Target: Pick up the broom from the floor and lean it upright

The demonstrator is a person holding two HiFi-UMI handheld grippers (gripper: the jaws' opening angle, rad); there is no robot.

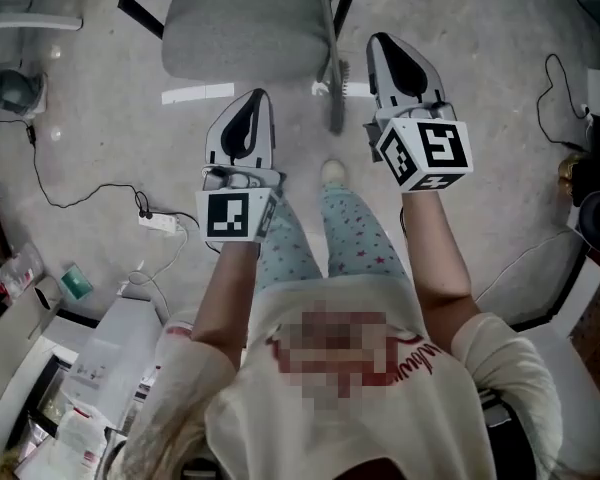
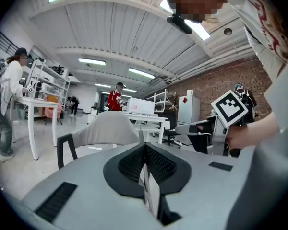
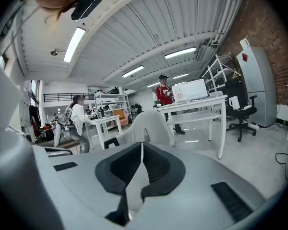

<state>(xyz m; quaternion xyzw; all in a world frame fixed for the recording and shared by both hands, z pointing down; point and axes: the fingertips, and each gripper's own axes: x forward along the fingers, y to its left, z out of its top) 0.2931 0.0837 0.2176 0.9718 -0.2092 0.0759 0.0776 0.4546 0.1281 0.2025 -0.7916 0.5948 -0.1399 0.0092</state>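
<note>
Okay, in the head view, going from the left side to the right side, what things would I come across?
white power strip → left tongs → shoe → right tongs → black cable

You're standing in open lab-workshop hall. Overhead: ribbed white ceiling (image 3: 182,28), strip lights (image 2: 92,61). Brick wall (image 2: 216,87) along one side. Around you: white work tables (image 3: 201,104), metal shelving racks (image 2: 48,80), black office chair (image 3: 245,111), other people (image 2: 115,99) at benches. Underfoot: bare concrete floor (image 1: 90,118), loose cable (image 1: 75,200), power strip (image 1: 160,222).
</note>
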